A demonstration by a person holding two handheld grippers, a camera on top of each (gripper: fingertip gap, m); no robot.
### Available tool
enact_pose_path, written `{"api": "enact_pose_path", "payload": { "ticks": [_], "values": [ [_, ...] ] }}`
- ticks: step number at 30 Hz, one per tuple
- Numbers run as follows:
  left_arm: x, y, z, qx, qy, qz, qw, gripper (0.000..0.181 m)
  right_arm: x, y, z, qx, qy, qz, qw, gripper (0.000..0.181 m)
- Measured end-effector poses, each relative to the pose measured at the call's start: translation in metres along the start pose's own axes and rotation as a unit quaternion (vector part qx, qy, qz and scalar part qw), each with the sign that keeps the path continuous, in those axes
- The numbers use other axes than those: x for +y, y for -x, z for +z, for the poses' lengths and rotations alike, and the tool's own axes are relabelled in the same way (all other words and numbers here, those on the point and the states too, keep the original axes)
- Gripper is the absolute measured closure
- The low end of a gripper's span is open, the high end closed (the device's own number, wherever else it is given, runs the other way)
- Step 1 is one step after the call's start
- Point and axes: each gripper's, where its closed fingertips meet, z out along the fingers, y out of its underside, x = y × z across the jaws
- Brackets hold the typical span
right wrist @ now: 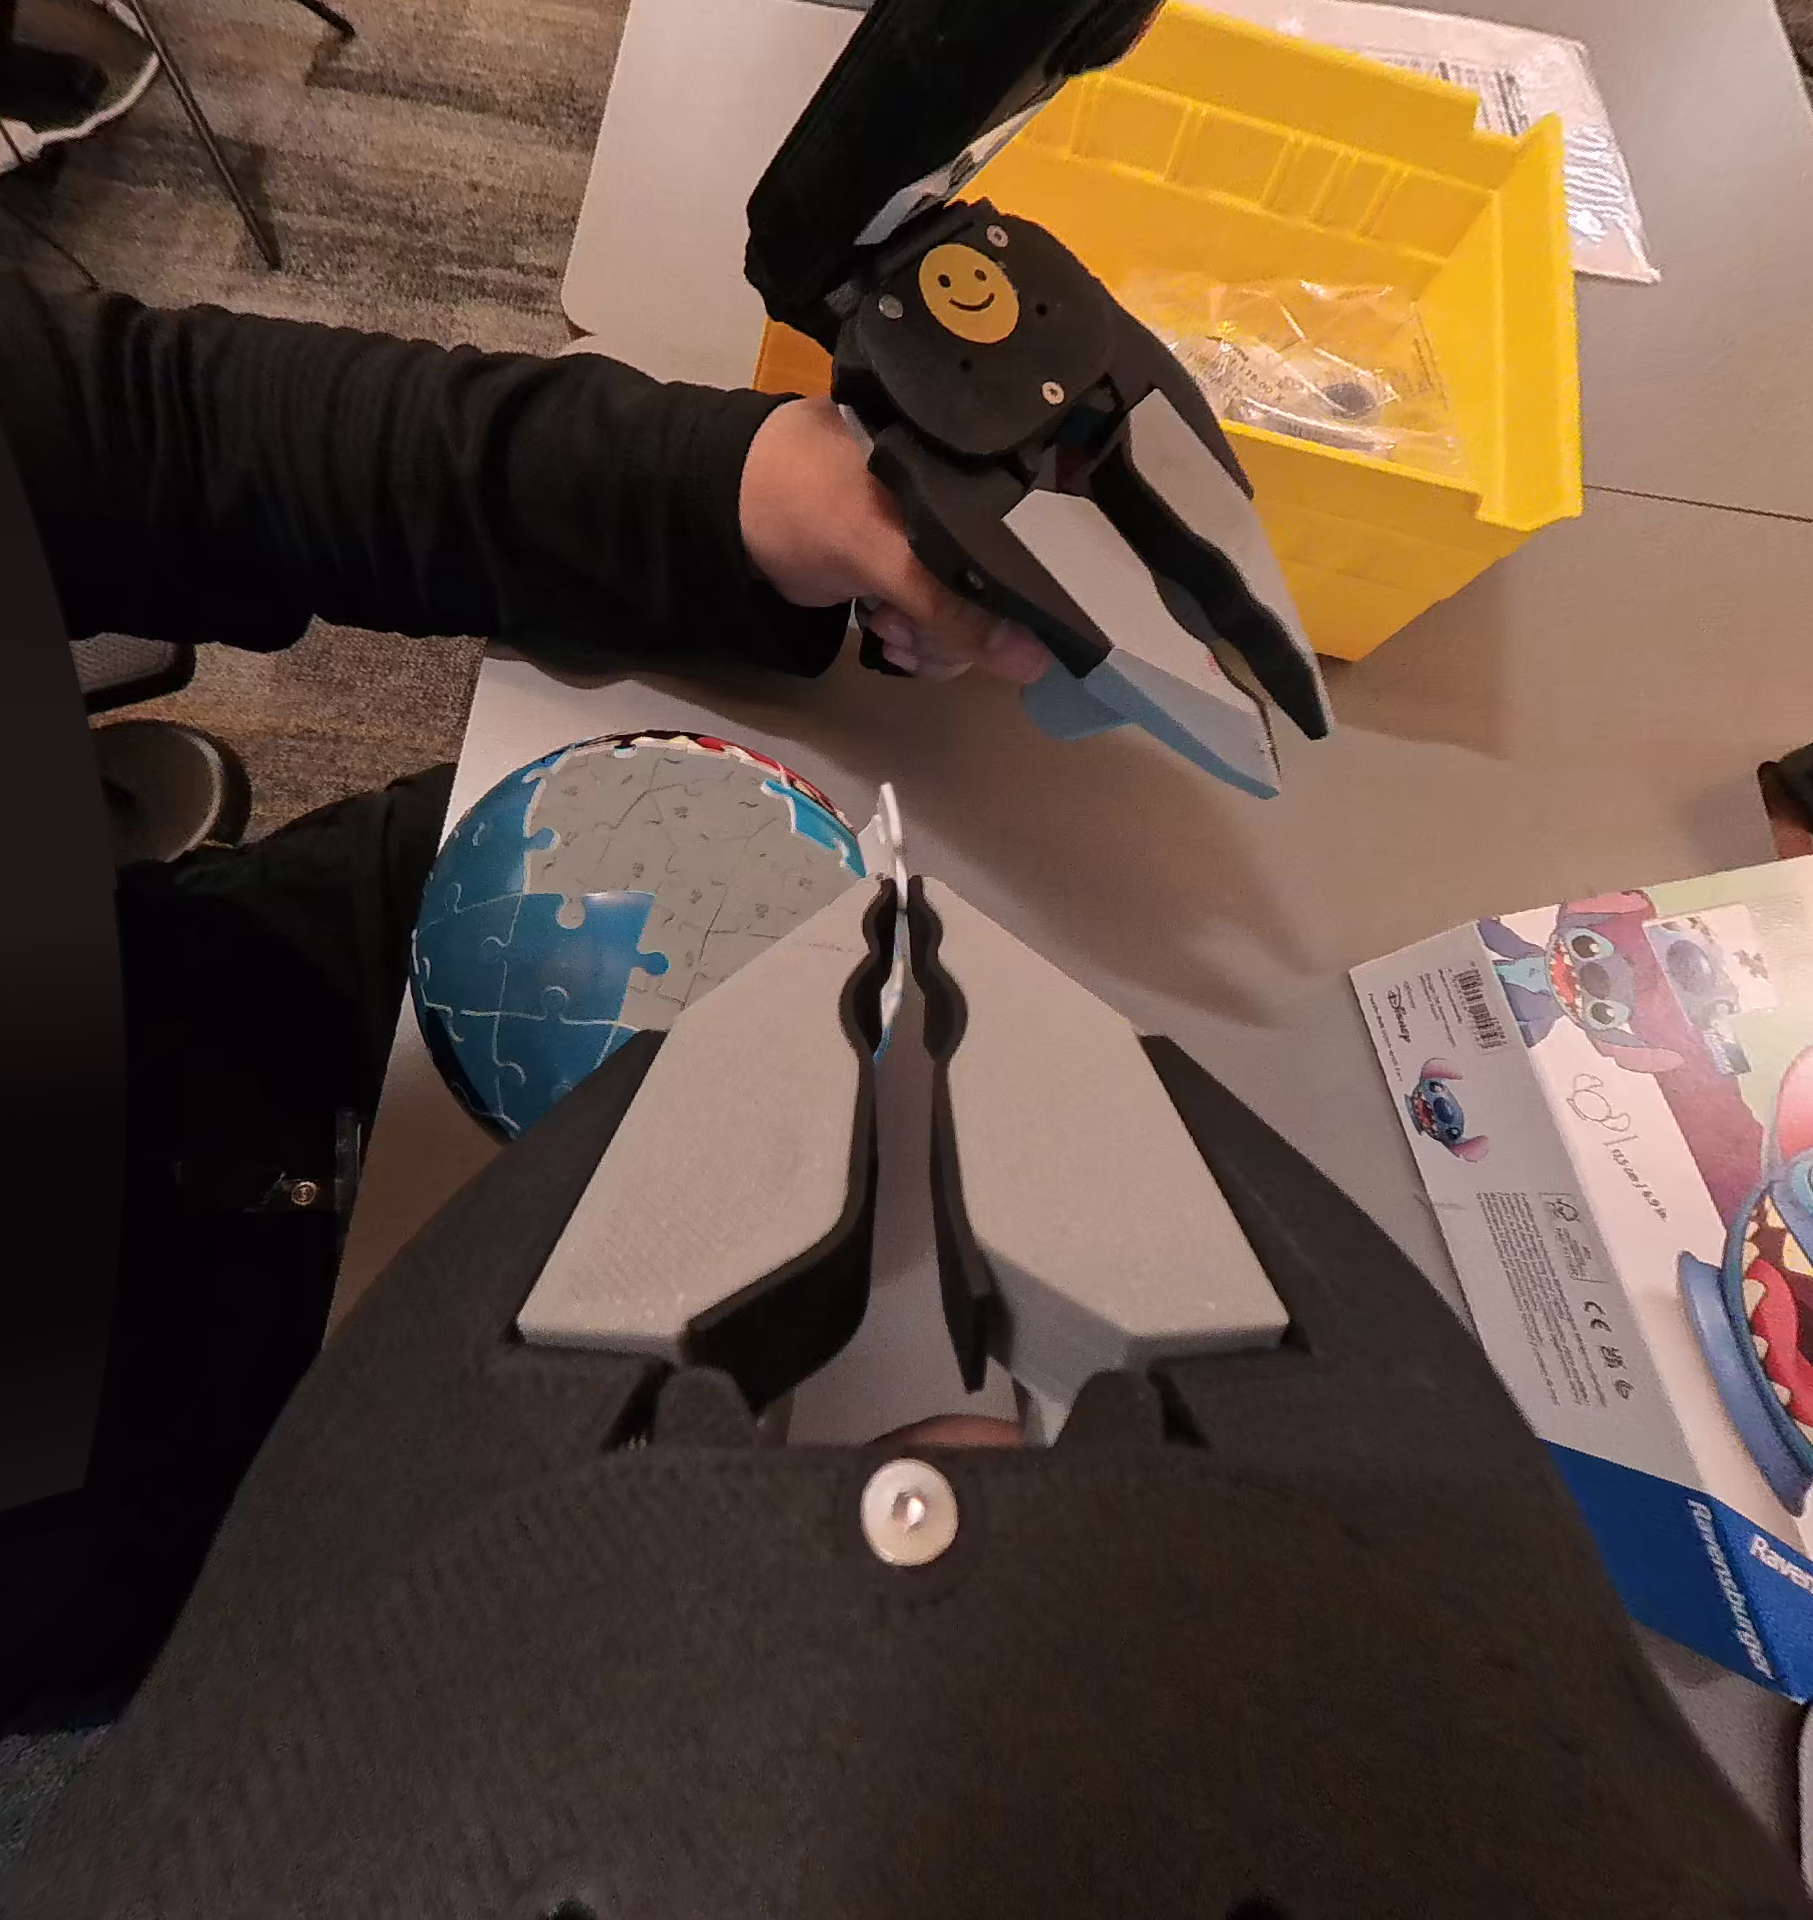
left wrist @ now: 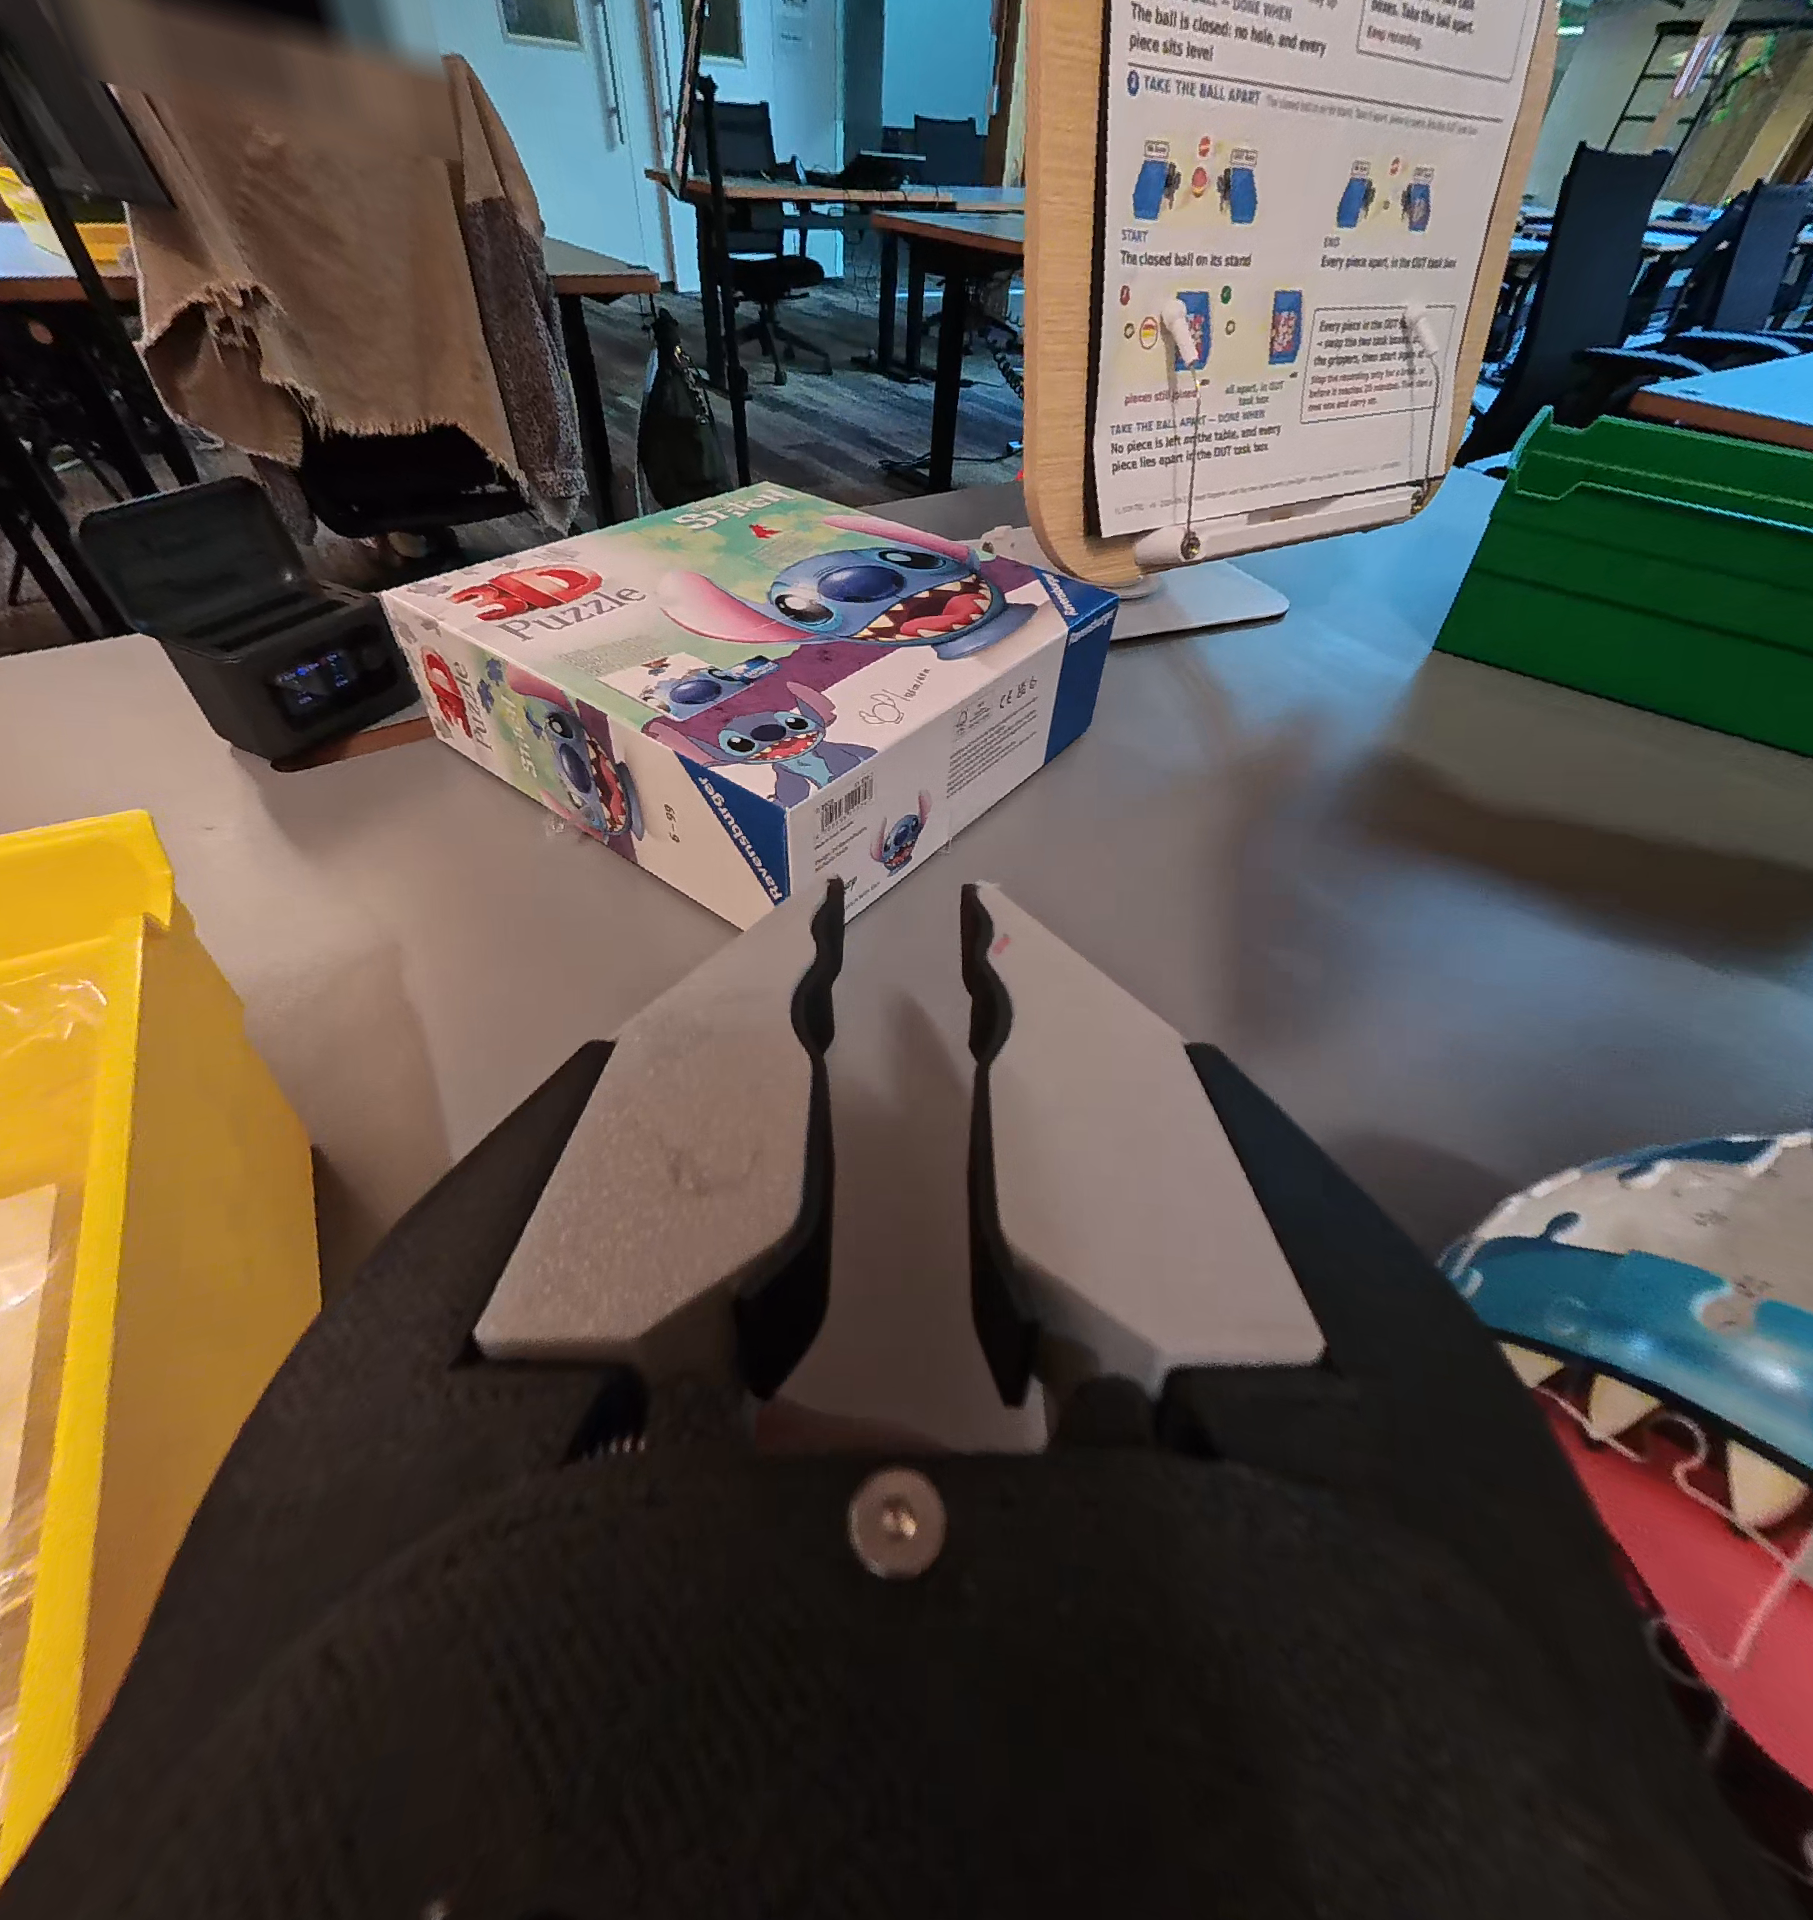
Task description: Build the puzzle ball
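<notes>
Blue and grey, the half-built puzzle ball (right wrist: 611,935) sits at the desk's (right wrist: 1401,727) near edge. The right gripper (right wrist: 902,894) pinches a puzzle piece (right wrist: 889,831) edge-on just beside it. The left gripper (left wrist: 900,904), fingers parted and empty, hangs above the desk near the yellow bin (right wrist: 1401,312).
</notes>
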Motion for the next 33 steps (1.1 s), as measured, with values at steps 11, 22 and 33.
{"api": "enact_pose_path", "payload": {
  "ticks": [11, 22, 33],
  "values": [
    [0.002, 0.000, 0.001, -0.002, 0.005, 0.006, 1.000, 0.161, 0.017, 0.010, 0.021, 0.026, 0.078, -0.031, 0.996, 0.181],
    [0.002, 0.000, 0.001, -0.003, 0.007, 0.008, 1.000, 0.162, 0.018, 0.015, 0.019, 0.052, 0.099, -0.058, 0.992, 0.181],
    [0.002, -0.001, 0.001, -0.002, 0.006, 0.012, 1.000, 0.162, 0.024, 0.015, 0.022, 0.061, 0.117, -0.067, 0.989, 0.181]
  ]
}}
